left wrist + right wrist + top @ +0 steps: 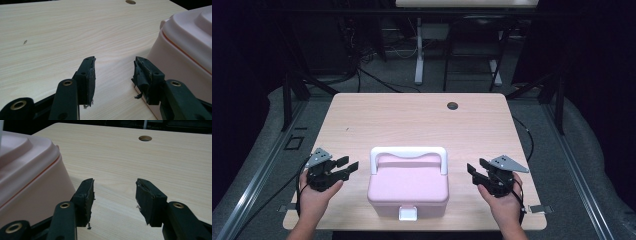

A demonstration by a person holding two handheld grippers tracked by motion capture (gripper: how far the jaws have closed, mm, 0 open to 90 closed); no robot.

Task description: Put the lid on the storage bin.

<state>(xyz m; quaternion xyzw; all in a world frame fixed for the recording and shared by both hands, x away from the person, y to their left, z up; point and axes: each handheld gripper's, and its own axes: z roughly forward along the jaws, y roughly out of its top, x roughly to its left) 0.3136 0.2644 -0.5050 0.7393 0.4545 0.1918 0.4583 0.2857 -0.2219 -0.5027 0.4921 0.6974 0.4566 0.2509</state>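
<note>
1. The pink box (pixel 408 187) sits at the table's (pixel 412 120) near edge, lid down and white latch (pixel 408 213) closed.
2. The left gripper (pixel 346 166) and right gripper (pixel 474 171) flank it, jaws spread wide, holding nothing.
3. Nothing looks handled yet; grasping or opening seems to remain.

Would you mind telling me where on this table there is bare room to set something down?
The far half of the table, between the pink box and the cable hole, lies bare. Crowded: the near edge, where the left gripper and right gripper flank the box.
</note>
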